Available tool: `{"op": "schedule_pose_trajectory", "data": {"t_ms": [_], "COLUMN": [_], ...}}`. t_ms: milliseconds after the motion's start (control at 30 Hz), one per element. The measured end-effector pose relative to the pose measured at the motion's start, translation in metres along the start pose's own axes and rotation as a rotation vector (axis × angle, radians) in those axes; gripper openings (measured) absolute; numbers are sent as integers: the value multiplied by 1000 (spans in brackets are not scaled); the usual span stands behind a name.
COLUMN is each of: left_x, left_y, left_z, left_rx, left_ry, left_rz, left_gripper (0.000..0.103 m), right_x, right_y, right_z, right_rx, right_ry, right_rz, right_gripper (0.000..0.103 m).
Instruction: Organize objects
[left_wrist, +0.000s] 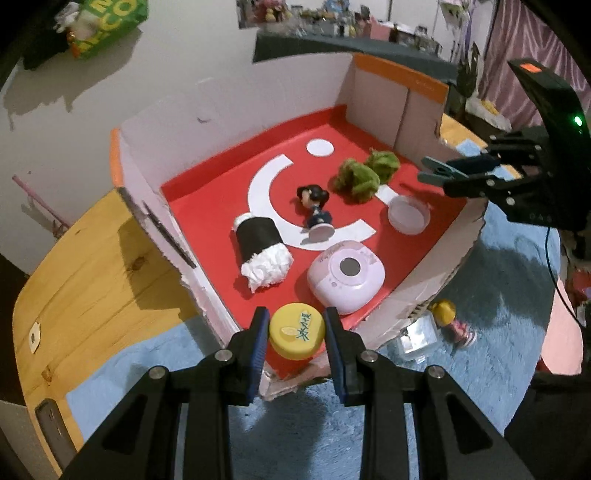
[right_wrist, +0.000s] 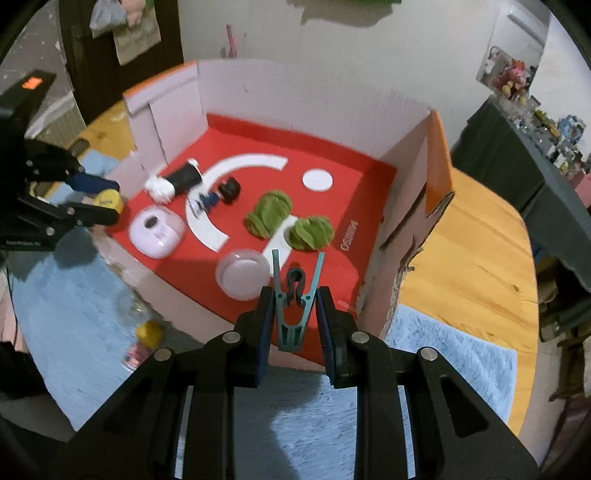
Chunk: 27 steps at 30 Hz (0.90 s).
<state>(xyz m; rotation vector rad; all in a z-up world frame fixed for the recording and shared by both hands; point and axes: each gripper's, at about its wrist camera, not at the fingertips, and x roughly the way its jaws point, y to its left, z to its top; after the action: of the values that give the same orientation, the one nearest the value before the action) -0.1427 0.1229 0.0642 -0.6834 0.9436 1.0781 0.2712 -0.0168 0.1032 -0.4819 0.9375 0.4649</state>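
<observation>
Two grippers hold small things over a red-floored box on a wooden bench.

In the left wrist view, the left gripper (left_wrist: 296, 334) is clamped on a small yellow bottle (left_wrist: 296, 334) over the near edge of the cardboard box (left_wrist: 236, 110). The box sits on a wooden bench (left_wrist: 92, 266) with a fluffy blue mat (left_wrist: 498, 280); a white wall (left_wrist: 74, 129) stands behind. In the box lie a pink camera (left_wrist: 347, 275), a black roll with white paper (left_wrist: 260, 245), a doll (left_wrist: 316, 208), two green lumps (left_wrist: 365, 171) and a clear round dish (left_wrist: 408, 214). A yellow-headed toy (left_wrist: 452, 319) on the mat is partly hidden by the box.

In the right wrist view, the right gripper (right_wrist: 293, 314) is clamped on a teal clothespin (right_wrist: 293, 295) over the box's near wall. A shelf of small toys (right_wrist: 546, 122) on the right is blurry.
</observation>
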Motion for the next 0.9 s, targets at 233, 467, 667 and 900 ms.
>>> {"op": "schedule_pose_trajectory", "data": {"t_ms": [233, 467, 667, 900], "left_x": [13, 18, 19, 21], "left_y": [0, -2, -4, -9], "left_z": [5, 9, 10, 14], "left_rx": [59, 115, 161, 230], "left_ry": [99, 142, 176, 222], "left_rz": [-21, -3, 0, 2], "left_gripper": [32, 32, 32, 32], "right_x": [16, 28, 36, 37], "right_y": [0, 1, -5, -6], "right_z": [7, 12, 12, 11], "right_rx": [-60, -77, -48, -48], "right_ry": [99, 171, 211, 226], "right_rz": [1, 2, 39, 52], "right_gripper": [22, 22, 22, 22]}}
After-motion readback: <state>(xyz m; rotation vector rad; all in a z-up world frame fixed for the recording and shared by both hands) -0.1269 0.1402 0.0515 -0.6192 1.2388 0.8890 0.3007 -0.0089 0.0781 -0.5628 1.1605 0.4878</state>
